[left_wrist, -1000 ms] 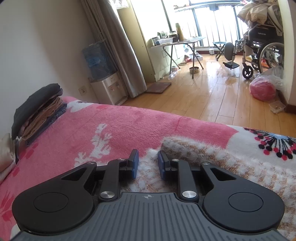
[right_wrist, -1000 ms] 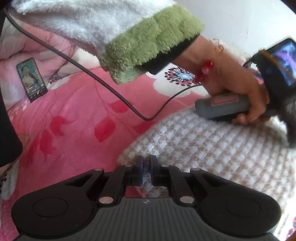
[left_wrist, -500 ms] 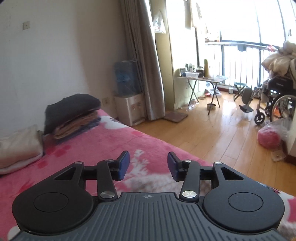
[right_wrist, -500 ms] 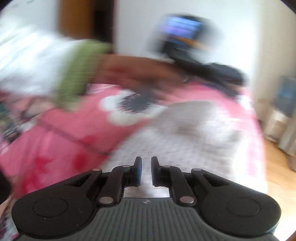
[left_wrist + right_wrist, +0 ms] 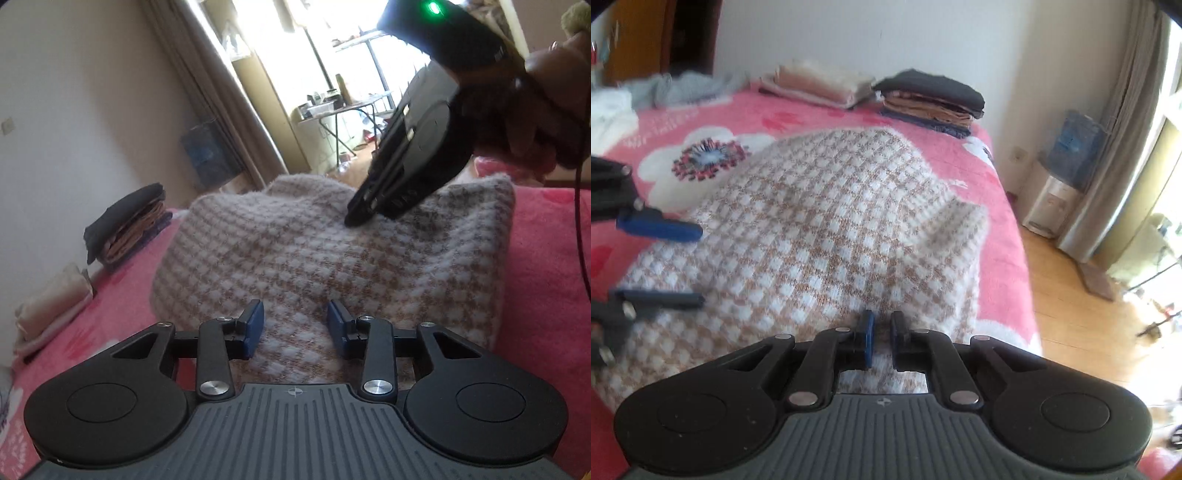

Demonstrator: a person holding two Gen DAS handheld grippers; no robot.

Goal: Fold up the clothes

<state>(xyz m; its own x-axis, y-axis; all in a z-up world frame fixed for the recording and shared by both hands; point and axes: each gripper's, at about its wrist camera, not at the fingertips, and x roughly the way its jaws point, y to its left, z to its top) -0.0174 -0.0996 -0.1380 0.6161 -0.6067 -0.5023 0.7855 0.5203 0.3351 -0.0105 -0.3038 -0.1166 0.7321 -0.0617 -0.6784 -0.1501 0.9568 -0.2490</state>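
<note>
a: my left claw (image 5: 295, 325) hangs with jaws apart over the near hem of the knit sweater (image 5: 332, 254); my right claw (image 5: 880, 339), nearly closed and holding nothing, tips down at its far side.

b: how will it handle?

a: soft, thick, floppy, i'd judge; pinch an edge or corner. it lies on the bed (image 5: 820, 122), long axis running away ahead of the left claw.

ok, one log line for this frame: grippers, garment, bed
left gripper: open over near edge | right gripper: narrow gap, tips at checked sweater | sweater: folded on pink blanket | folded stack: by wall
</note>
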